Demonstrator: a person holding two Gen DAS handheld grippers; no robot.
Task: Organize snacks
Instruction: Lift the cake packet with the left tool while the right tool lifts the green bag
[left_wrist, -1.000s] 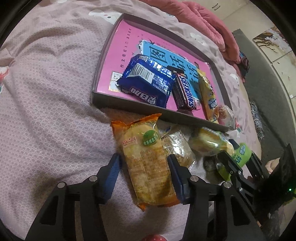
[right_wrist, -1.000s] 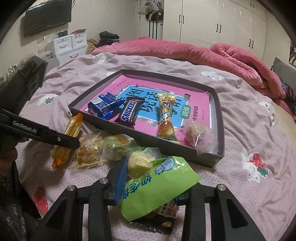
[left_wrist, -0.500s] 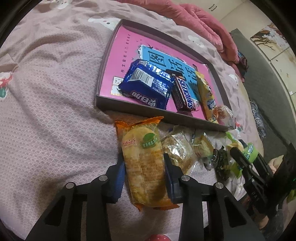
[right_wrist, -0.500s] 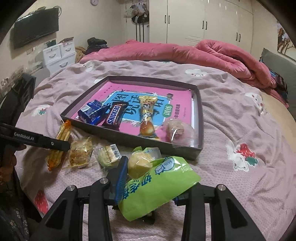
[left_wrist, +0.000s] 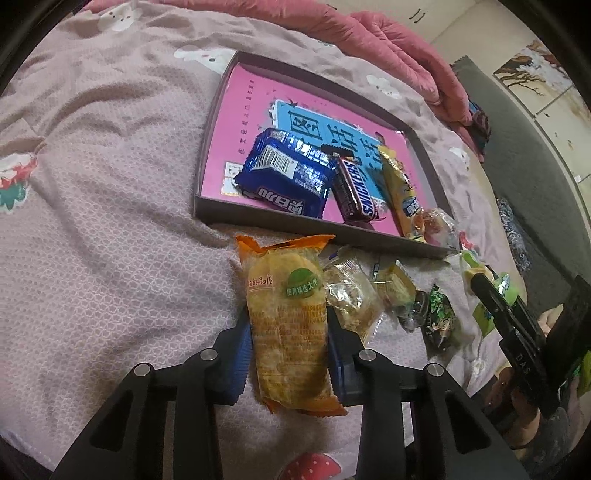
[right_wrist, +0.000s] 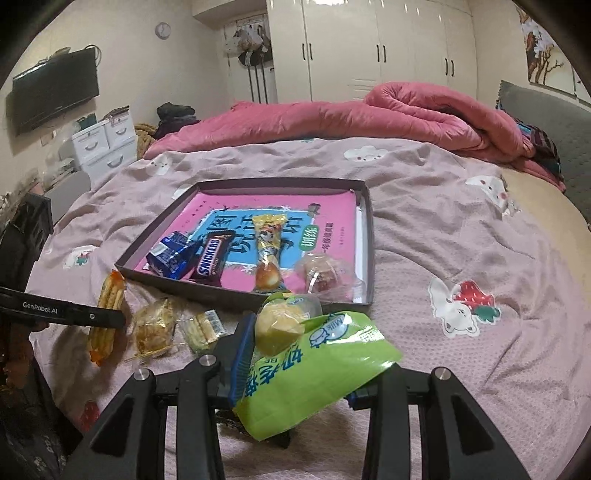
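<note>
The left gripper is clamping its blue pads on a long orange-ended clear packet of golden cake, which is lying on the pink patterned bedspread just before the shallow dark tray. The right gripper is pinching a crumpled light-green plastic snack bag, probably lifted clear of the bed. Inside the tray are lying 1 blue wrapper, 1 brown Snickers bar and 1 yellow tube packet. 2 small clear-wrapped pastries are sitting beside the cake.

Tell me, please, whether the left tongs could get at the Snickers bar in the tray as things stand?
Probably not yet: the left tongs are shut on the orange pastry packet. The Snickers bar itself lies uncovered beyond the tray wall.
</note>
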